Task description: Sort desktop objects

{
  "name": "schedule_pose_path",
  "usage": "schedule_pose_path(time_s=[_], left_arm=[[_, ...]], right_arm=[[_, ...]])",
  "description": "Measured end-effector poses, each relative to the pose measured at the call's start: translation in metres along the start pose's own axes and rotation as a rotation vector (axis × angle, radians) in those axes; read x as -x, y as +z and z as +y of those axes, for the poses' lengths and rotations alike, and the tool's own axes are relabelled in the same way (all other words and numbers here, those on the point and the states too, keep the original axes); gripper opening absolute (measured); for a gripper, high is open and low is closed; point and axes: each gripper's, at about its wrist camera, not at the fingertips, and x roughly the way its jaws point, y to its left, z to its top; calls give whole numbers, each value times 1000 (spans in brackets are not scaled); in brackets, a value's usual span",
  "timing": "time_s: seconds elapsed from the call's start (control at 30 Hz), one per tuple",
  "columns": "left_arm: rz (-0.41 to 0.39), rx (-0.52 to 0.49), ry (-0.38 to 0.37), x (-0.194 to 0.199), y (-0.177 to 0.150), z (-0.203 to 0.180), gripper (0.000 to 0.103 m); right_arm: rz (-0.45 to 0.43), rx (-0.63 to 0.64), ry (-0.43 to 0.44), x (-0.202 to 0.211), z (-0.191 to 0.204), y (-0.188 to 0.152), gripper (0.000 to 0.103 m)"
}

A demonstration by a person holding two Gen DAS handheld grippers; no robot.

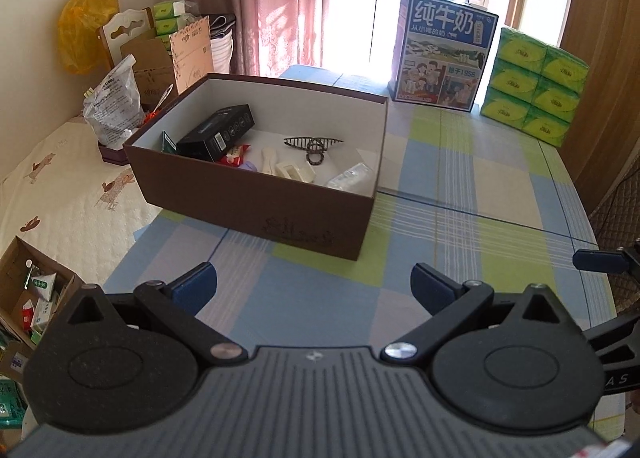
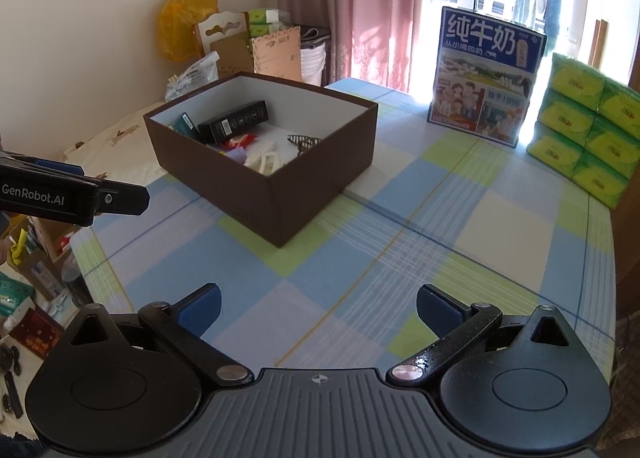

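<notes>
Two grippers, both empty. Left gripper [image 1: 314,290] hovers low centre of its view, fingers spread wide over the blue, green and white checked tablecloth [image 1: 460,185]. Right gripper [image 2: 318,310] likewise, jaws apart, nothing between them. Open brown cardboard box with white lining [image 1: 256,193] sits centre-left on the cloth. Inside: long black carton [image 1: 216,131] at the left, dark hair claw clip [image 1: 314,143] mid-floor, cream plastic pieces [image 1: 290,169] and a clear wrapped packet [image 1: 352,177] near the front wall. Blue milk carton box [image 1: 444,53] and stacked green tissue packs [image 1: 534,85] stand upper right.
</notes>
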Motion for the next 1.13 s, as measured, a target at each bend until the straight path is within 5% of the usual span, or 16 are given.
schedule_pose_path(time_s=[1.13], left_arm=[[18, 0, 22, 8, -30, -40, 102]], right_arm=[[33, -7, -15, 24, -32, -37, 101]])
